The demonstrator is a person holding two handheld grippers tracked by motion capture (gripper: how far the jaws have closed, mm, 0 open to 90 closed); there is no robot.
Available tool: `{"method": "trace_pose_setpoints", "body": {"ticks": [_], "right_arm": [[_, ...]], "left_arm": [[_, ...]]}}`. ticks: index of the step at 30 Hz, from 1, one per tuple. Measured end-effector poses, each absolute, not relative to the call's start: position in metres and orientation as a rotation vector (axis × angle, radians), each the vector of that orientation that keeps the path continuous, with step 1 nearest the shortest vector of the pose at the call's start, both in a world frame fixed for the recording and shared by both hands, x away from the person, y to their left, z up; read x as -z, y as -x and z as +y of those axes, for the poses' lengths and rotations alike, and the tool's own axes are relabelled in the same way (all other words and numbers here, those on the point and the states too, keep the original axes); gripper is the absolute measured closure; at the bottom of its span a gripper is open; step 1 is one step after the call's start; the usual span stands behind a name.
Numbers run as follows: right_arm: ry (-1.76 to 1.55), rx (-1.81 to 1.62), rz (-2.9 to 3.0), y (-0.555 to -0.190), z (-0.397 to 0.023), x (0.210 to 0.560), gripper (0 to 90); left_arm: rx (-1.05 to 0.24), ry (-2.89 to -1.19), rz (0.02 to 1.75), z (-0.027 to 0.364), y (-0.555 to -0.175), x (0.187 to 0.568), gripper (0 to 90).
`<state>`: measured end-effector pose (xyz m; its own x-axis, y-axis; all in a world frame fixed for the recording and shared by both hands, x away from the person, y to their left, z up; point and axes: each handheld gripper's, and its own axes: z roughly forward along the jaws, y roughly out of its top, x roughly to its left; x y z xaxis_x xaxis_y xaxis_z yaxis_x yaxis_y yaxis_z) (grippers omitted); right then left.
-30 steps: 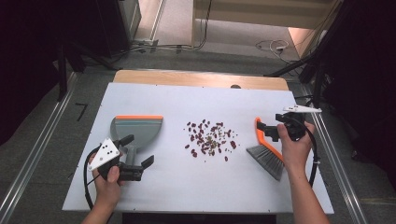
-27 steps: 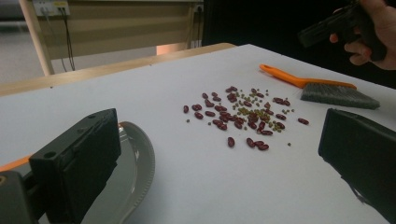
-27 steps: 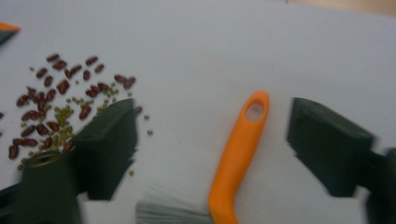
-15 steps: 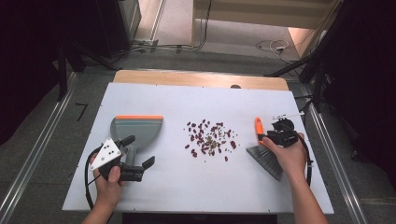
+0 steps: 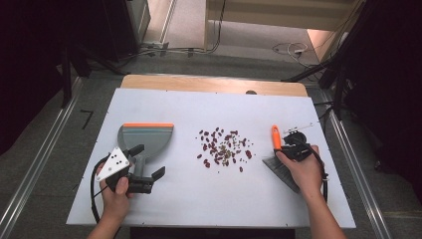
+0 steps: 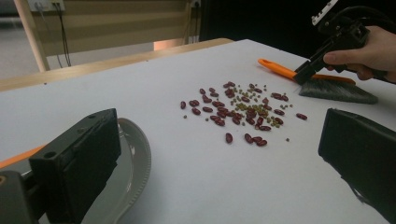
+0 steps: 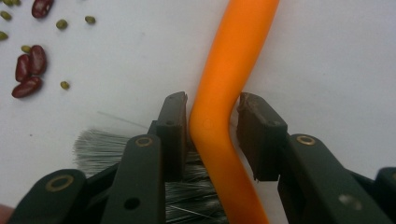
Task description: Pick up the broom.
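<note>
Two grippers are at work on a white table [image 5: 199, 112]. In the high view the left gripper [image 5: 149, 179] sits at the lower left of the frame, held in the person's left hand [image 5: 115, 191], jaws spread wide and gripping nothing; it lies just below the grey handle of a grey dustpan [image 5: 147, 139] with an orange front edge. In the left gripper view the two black jaws stand well apart at the bottom corners, with the dustpan's rim beside the left one. A scatter of red and small green beans [image 5: 224, 147] occupies the centre of the table, between dustpan and brush. At centre right of the high view the right gripper [image 5: 284, 147], in the right hand [image 5: 301, 172], is down over a hand brush [image 5: 278, 164] with an orange handle [image 7: 233, 65] and grey bristles [image 7: 100, 147]. In the right gripper view the jaws straddle the handle at its bend; the left jaw touches it, the right shows a narrow gap, so full clamping cannot be confirmed.
</note>
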<state>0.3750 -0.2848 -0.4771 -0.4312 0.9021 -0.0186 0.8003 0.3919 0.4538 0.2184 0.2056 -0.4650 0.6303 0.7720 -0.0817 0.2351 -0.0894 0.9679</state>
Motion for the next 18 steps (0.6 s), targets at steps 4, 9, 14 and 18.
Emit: {"method": "trace_pose_setpoints", "body": {"ticks": [4,9,14,18], "right_arm": [[-1.509,-0.535,2.385,-0.375,-0.283,0.477,62.7],[-1.53,-0.592,2.405,-0.378,-0.291,0.478,67.0],[-1.508,-0.637,2.407,-0.376,-0.295,0.479,67.2],[-1.47,-0.708,2.378,-0.371,-0.298,0.48,67.2]], "left_arm": [[-0.552,-1.648,0.841,0.206,-0.218,0.465,0.0],[-0.553,-1.651,0.836,0.204,-0.218,0.465,0.0],[-0.554,-1.651,0.831,0.205,-0.218,0.463,0.0],[-0.552,-1.646,0.83,0.204,-0.219,0.463,0.1]]}}
